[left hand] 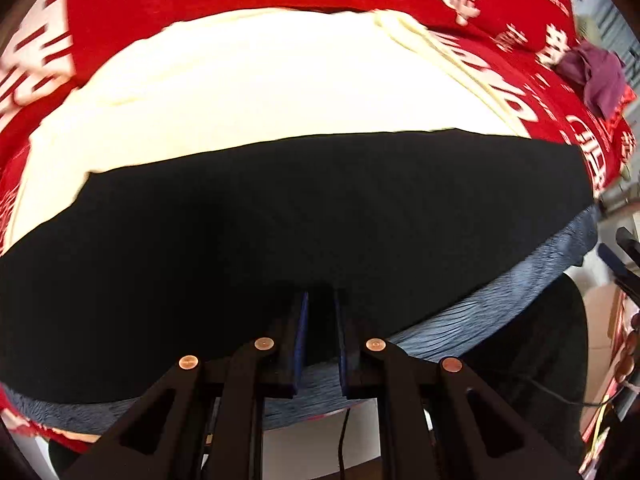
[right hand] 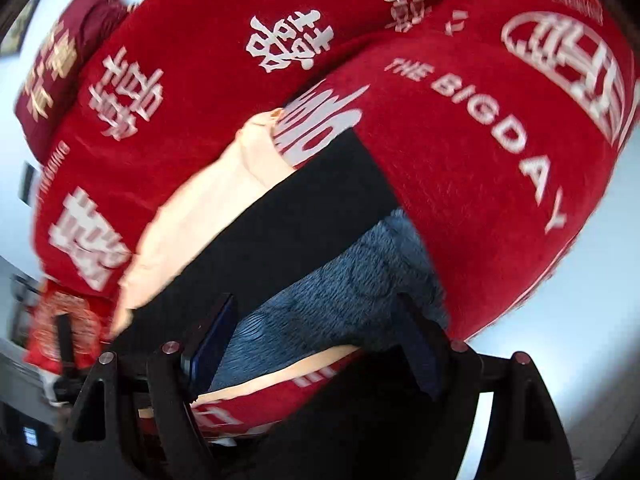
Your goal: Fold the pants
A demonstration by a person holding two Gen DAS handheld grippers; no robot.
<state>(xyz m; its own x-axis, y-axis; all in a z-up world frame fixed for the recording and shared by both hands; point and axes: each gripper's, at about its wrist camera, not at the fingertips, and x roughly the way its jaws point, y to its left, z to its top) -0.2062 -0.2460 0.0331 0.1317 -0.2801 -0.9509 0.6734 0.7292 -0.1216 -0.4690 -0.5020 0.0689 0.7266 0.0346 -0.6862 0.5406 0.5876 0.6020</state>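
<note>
- The black pants (left hand: 280, 208) lie spread flat across a cream sheet (left hand: 256, 88), which covers part of a bed with a red cover (right hand: 480, 152) printed with white characters and the words "THE BIG DAY".
- The near edge of the pants shows a blue-grey fleecy lining (left hand: 480, 292); it runs along the near edge of the bed, and in the right wrist view the lining (right hand: 340, 292) lies turned up, facing the camera.
- The left hand-held gripper (left hand: 322, 300) points steeply down at the pants near that edge. Its blue-padded jaws stand almost together, with dark cloth of the pants in the narrow gap between them; it grips the pants.
- The right hand-held gripper (right hand: 320, 312) has its jaws spread wide, one over the black cloth and the other over the fleecy lining. Nothing is clamped between them.
- A crumpled purple cloth (left hand: 596, 72) lies on the red cover toward the far right corner of the bed, well apart from the pants.
- Both views are blurred.
</note>
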